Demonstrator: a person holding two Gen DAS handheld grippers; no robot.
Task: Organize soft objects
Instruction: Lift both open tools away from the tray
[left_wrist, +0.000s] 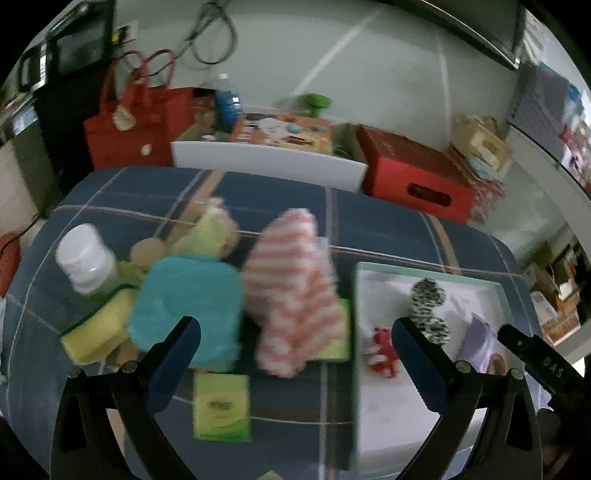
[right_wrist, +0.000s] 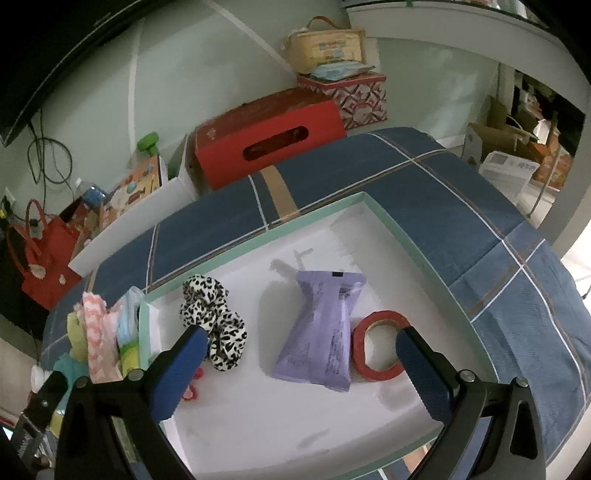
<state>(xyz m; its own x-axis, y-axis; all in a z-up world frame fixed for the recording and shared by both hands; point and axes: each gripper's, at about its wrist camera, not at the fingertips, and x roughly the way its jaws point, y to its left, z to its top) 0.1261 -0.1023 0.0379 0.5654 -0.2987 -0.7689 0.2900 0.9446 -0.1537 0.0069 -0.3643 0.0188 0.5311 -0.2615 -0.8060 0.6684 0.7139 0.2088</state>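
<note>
Tray (right_wrist: 258, 236): one scrunchie (right_wrist: 214, 325), one tape roll (right_wrist: 380, 347).

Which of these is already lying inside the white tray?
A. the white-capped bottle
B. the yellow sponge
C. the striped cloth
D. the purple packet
D. The purple packet lies flat on the floor of the white tray, next to a red tape roll and a leopard scrunchie; the other three items sit outside the tray on the blue plaid cover.
</note>
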